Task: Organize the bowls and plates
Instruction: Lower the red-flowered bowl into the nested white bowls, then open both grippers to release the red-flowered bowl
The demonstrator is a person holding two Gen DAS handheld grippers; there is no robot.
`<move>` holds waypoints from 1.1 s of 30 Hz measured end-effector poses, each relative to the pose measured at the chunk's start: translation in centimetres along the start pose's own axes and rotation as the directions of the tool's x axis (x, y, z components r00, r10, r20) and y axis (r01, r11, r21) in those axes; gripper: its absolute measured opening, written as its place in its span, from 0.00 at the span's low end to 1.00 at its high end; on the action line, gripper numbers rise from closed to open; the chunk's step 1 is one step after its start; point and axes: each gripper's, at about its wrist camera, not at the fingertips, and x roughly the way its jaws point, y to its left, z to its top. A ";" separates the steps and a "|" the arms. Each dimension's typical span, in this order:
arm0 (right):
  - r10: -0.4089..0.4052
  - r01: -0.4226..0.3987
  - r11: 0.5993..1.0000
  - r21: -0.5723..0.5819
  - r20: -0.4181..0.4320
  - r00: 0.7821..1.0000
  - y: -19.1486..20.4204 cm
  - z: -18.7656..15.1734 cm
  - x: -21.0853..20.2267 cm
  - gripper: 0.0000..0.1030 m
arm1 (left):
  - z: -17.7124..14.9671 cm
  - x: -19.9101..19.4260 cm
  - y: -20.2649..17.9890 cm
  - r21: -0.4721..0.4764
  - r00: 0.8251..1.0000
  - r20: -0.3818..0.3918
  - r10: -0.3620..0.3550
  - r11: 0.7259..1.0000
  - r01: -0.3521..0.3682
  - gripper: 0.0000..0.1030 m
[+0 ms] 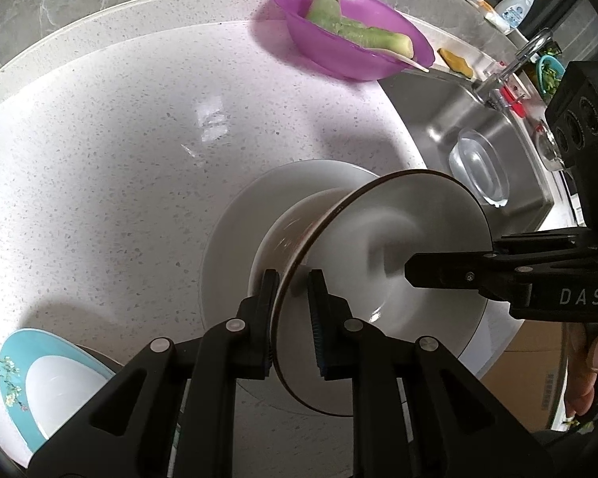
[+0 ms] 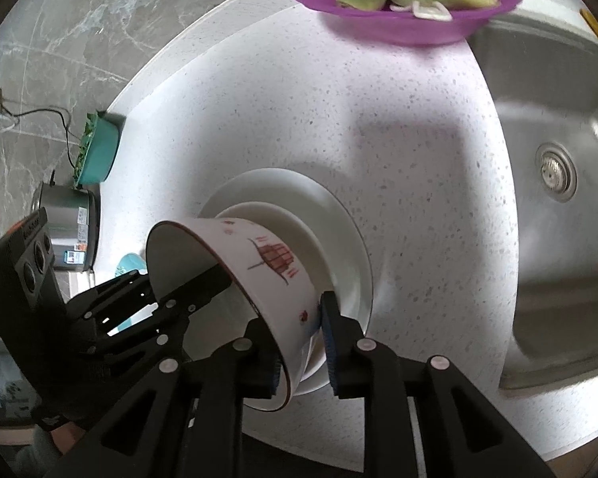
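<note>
The left gripper point(image 1: 293, 320) had its jaws straddling the near rim of a white bowl point(image 1: 398, 239) with a brown edge. One finger lay against the outer wall and the other stood inside, a small gap showing beside it, so a firm clamp could not be told. The right gripper point(image 2: 301, 344) straddled the rim on the other side, its jaws close on the wall, one finger inside and one against the red-patterned outside. No earlier picture showed how either pair had moved.

The bowl was tilted on its side, its foot resting in a smaller white dish point(image 2: 283, 219) that sat on a wide white plate point(image 1: 235, 239). This stack stood near the front edge of the speckled desk point(image 1: 119, 159).

Toward the front left corner lay a blue flowered plate point(image 1: 16, 374) with a white dish on it. At the back edge stood a purple bowl point(image 1: 339, 47) holding green vegetable pieces point(image 1: 339, 20). The steel sink point(image 2: 558, 159) adjoined the desk's right side, with a clear glass dish point(image 1: 478, 171) in it.
</note>
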 end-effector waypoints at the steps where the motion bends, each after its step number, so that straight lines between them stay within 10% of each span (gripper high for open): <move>1: -0.005 0.005 1.000 -0.005 0.004 1.000 0.1 0.0 -0.1 0.22 | 0.0 0.0 -0.1 0.000 1.000 0.000 0.000 1.000 0.000 0.15; 16: -0.121 0.118 0.983 -0.137 -0.009 0.993 0.8 0.7 0.9 0.07 | -0.5 -0.7 -0.1 -0.042 0.999 0.050 -0.014 0.999 0.016 0.18; 24: -0.168 0.159 0.974 -0.160 -0.041 0.985 1.4 1.5 1.4 0.08 | -1.4 -4.0 -0.2 -0.047 0.970 0.231 -0.071 0.995 0.084 0.53; 33: -0.272 0.254 0.938 -0.235 -0.045 0.961 3.1 1.9 2.1 0.08 | -1.2 -4.4 0.8 -0.081 0.966 0.257 -0.033 0.995 0.056 0.53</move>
